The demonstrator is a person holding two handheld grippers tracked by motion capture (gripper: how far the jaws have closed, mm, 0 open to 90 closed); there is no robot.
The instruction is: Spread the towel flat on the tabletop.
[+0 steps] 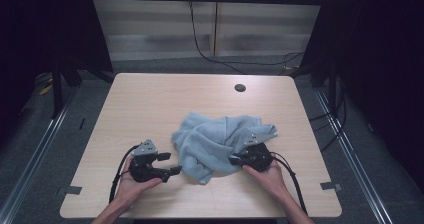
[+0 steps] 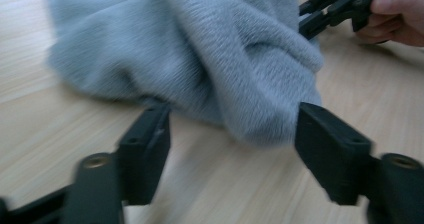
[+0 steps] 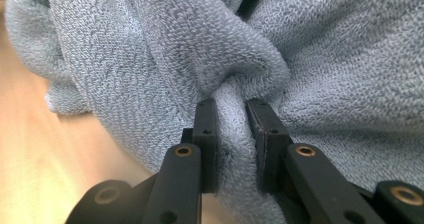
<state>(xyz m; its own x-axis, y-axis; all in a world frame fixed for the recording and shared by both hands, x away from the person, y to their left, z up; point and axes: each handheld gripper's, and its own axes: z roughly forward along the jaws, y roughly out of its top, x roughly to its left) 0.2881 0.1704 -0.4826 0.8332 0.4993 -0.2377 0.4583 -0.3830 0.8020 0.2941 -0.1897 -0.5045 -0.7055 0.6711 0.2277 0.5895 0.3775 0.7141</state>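
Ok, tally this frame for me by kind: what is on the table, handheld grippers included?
Blue-grey towel: 1
Handheld grippers: 2, the left gripper open near the towel's edge, the right gripper pinching a fold of it
Total: 3

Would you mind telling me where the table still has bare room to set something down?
The table is bare from the towel to the far edge, around the cable hole. The near middle is crowded: left gripper, towel, right gripper.

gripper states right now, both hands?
Left gripper: open, jaws at the towel's near corner, not gripping.
Right gripper: shut on a towel fold.
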